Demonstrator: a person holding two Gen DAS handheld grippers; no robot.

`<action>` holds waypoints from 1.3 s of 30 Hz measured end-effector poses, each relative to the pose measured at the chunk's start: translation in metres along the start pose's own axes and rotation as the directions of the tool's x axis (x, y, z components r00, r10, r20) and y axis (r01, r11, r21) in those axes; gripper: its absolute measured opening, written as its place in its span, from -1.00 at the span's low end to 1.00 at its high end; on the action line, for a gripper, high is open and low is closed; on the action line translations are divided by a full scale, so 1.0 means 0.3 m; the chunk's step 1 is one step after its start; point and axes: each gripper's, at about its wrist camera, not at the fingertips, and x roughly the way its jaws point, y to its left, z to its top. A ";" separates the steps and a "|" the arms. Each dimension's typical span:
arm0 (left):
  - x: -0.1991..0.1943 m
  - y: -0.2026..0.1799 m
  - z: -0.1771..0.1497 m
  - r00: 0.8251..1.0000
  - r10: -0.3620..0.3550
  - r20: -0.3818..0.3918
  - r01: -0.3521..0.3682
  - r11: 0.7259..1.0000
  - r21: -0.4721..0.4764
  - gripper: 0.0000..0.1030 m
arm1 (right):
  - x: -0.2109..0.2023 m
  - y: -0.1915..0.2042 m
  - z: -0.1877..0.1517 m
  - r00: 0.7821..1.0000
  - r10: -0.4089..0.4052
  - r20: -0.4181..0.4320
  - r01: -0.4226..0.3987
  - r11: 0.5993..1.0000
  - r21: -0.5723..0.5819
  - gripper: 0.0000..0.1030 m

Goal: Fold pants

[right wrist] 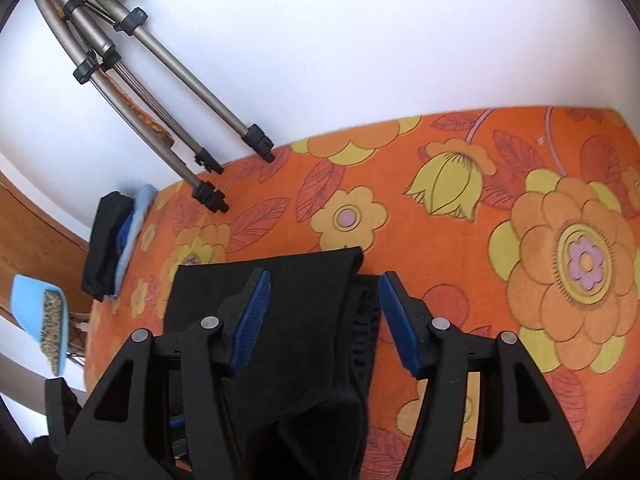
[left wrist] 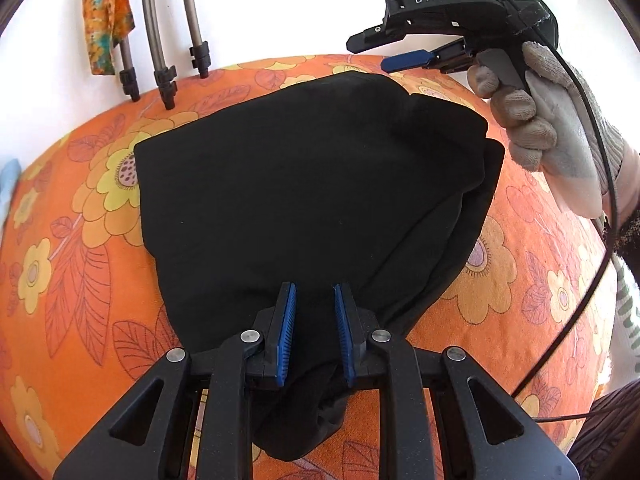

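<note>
1. The left gripper (left wrist: 315, 304) is low at the near end of the black pants (left wrist: 304, 184), blue pads parted a little with dark cloth bunched between them; whether they truly pinch it, I cannot tell.
2. The right gripper (right wrist: 324, 300) hangs above the far right corner of the pants (right wrist: 280, 300), its fingers spread wide, nothing between them. A gloved hand (left wrist: 536, 120) holds it up off the cloth.
3. The pants lie folded into a thick dark block on the orange flowered bedspread (left wrist: 80, 240), layered edges showing along the right side.
4. At the far edge, three metal tripod legs (right wrist: 200, 120) stand on the bedspread against the white wall (right wrist: 360, 40), close to the fold's far left corner.
5. A patterned cloth (left wrist: 106, 16) hangs over the tripod.
6. Off to the left, a stack of dark and blue folded clothes (right wrist: 112, 240) sits at the bed's edge.
7. To the right of the pants there is open bedspread (right wrist: 520, 240), flowers and leaves only.
</note>
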 end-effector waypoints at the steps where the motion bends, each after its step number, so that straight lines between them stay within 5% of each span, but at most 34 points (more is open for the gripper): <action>1: 0.009 0.009 0.003 1.000 0.002 0.000 -0.002 1.000 0.000 -0.64 | -0.011 0.004 -0.005 1.000 -0.007 -0.002 0.007 1.000 -0.016 0.17; 9: -0.063 0.067 -0.032 0.998 -0.033 0.044 0.036 0.997 -0.068 -0.64 | -0.210 0.046 -0.218 0.987 0.158 -0.010 -0.158 0.985 -0.070 0.17; 15: -0.136 0.114 -0.037 0.996 -0.019 0.092 0.028 0.994 -0.101 -0.64 | -0.171 0.085 -0.297 0.996 0.059 -0.062 -0.066 0.989 -0.129 0.13; 17: -0.144 0.123 -0.043 0.995 -0.026 0.091 0.036 0.993 -0.111 -0.64 | -0.145 0.095 -0.312 0.995 0.041 -0.094 -0.055 0.988 -0.141 -0.51; 19: -0.162 0.105 -0.066 0.996 -0.029 0.080 0.037 0.993 -0.108 -0.64 | -0.126 0.112 -0.330 0.991 -0.009 -0.132 -0.014 0.985 -0.170 -0.82; 25: -0.121 0.061 -0.090 0.998 -0.048 0.037 0.051 0.997 -0.066 -0.64 | -0.174 0.084 -0.354 0.987 -0.071 -0.144 0.048 0.986 -0.161 -0.88; 34: -0.105 0.052 -0.134 0.999 -0.052 -0.006 0.052 0.997 -0.055 -0.64 | -0.208 0.046 -0.374 0.951 -0.284 -0.123 0.256 0.946 -0.200 -0.88; 39: -0.131 0.054 -0.134 0.998 -0.055 0.024 0.056 0.996 -0.064 -0.64 | -0.256 0.081 -0.378 0.977 -0.206 -0.057 0.194 0.966 -0.168 -0.82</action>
